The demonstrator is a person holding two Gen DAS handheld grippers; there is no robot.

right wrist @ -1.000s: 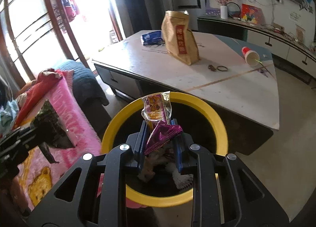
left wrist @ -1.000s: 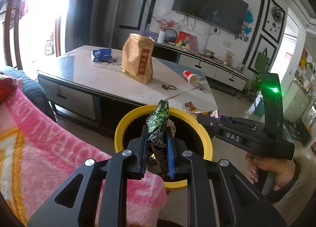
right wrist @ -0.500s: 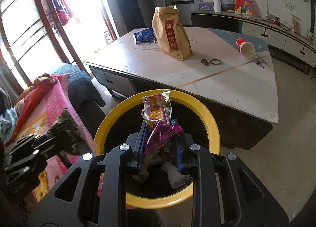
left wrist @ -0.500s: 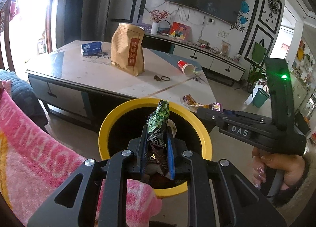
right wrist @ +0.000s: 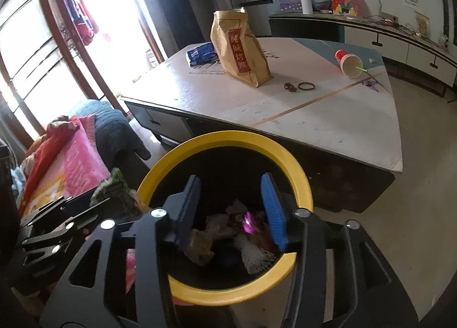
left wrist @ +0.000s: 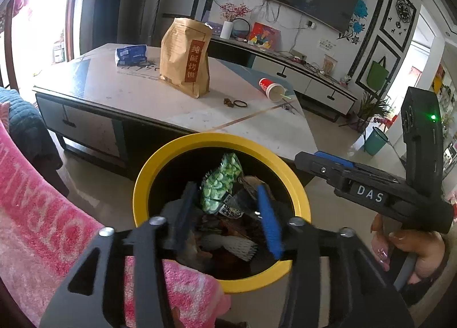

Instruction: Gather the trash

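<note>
A yellow-rimmed black trash bin [left wrist: 148, 173] stands on the floor before the table; it also shows in the right wrist view [right wrist: 297, 168]. My left gripper [left wrist: 225, 199] is open over the bin, with a green snack wrapper [left wrist: 221, 185] loose between its jaws. My right gripper [right wrist: 231, 199] is open and empty over the bin. A purple wrapper [right wrist: 248, 225] lies among the trash inside. The left gripper and the green wrapper [right wrist: 114, 188] show at the left of the right wrist view.
The low table [left wrist: 137, 99] carries a brown paper bag [left wrist: 185, 56], a blue packet [left wrist: 131, 54], a tipped red cup [left wrist: 270, 89] and hair ties [left wrist: 240, 104]. A pink blanket [left wrist: 42, 213] lies on the sofa at the left. A TV cabinet [left wrist: 300, 71] stands behind.
Both grippers have opened over the bin. The purple-and-yellow wrapper has dropped from the right gripper into the bin. The green wrapper has come loose from the left jaws.
</note>
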